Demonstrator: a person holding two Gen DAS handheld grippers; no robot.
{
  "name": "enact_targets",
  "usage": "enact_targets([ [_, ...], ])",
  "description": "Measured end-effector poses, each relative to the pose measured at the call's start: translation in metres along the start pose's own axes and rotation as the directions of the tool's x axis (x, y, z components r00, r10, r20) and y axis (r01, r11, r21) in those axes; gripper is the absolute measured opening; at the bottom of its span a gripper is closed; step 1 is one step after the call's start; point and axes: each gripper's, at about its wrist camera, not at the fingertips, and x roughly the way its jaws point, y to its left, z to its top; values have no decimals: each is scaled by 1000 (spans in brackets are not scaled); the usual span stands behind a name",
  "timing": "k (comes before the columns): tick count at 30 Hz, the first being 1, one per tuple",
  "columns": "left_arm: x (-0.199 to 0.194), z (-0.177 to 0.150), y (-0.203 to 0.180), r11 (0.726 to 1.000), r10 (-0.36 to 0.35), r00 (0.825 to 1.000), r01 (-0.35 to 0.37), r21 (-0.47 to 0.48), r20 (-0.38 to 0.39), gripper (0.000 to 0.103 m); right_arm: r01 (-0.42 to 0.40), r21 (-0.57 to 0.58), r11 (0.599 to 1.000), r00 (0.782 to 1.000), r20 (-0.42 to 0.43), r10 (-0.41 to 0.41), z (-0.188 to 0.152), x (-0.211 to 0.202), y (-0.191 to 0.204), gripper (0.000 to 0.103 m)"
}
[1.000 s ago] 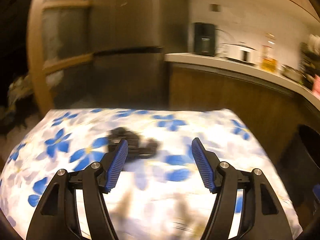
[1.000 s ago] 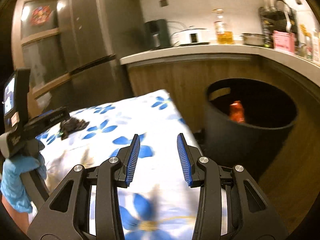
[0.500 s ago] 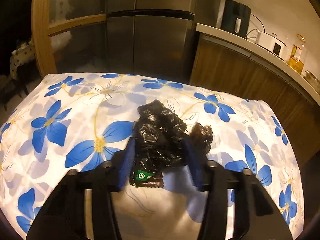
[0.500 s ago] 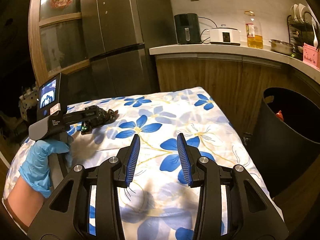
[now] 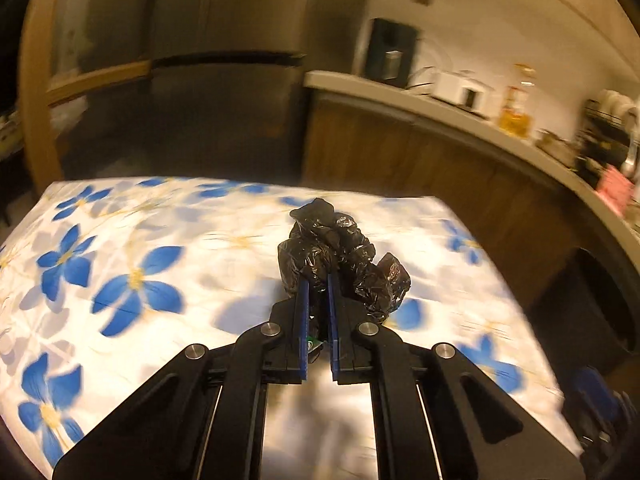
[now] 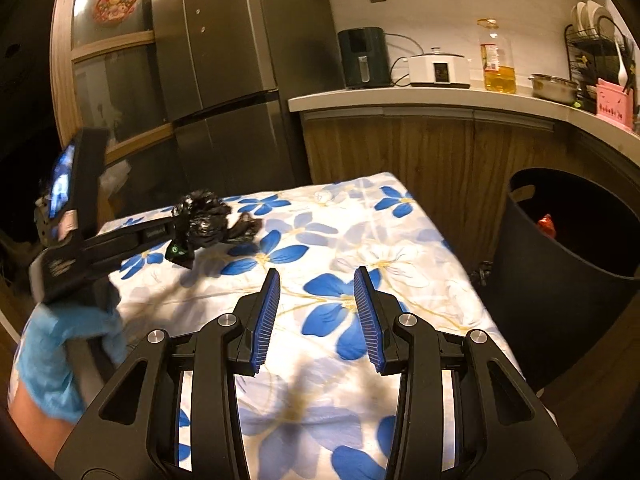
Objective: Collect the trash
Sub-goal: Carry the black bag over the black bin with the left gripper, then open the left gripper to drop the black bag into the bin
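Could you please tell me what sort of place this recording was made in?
Most likely a home kitchen. A tall steel fridge stands beside a worktop that carries a cooker and a bottle of oil, and a dish rack sits at its far end.

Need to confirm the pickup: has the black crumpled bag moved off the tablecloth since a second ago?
Yes. The black bag, pinched in the left claw, now hangs above the floral tablecloth it lay on before.
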Motion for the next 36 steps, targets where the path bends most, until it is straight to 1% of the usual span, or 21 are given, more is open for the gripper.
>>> enact_targets([
  [2, -15, -5, -27, 997, -73, 997, 73, 19, 8, 8, 13, 11, 1000, 1000, 9, -13, -1, -8, -7, 38],
  [5, -30, -11, -57, 988, -144, 989, 142, 54, 18, 8, 44, 25, 999, 999, 23, -44, -4, -22, -22, 38],
  [7, -39, -15, -81, 979, -192, 981, 189, 81, 23, 8, 67, 42, 997, 997, 28, -68, -6, -31, -35, 38],
  [11, -45, -20, -119, 963, -244, 970, 241, 125, 14, 8, 121, 89, 989, 991, 43, -125, -8, -52, -65, 38],
  [13, -46, -23, -132, 955, -266, 964, 264, 135, 3, 8, 146, 109, 983, 987, 54, -153, -9, -62, -79, 38],
  [19, -53, -29, -177, 931, -318, 948, 314, 187, -9, 8, 223, 163, 961, 969, 73, -237, -12, -88, -116, 38],
  [23, -59, -30, -207, 914, -344, 939, 338, 223, -9, 8, 282, 199, 938, 950, 78, -302, -13, -104, -138, 38],
  [28, -62, -30, -251, 891, -365, 931, 353, 285, -10, 8, 333, 230, 915, 928, 91, -361, -13, -121, -160, 38],
  [35, -62, -20, -295, 868, -389, 921, 361, 341, 15, 9, 393, 248, 885, 896, 115, -430, -10, -137, -180, 38],
  [36, -61, -19, -299, 866, -389, 921, 359, 347, 17, 9, 395, 251, 884, 894, 115, -433, -10, -139, -183, 38],
])
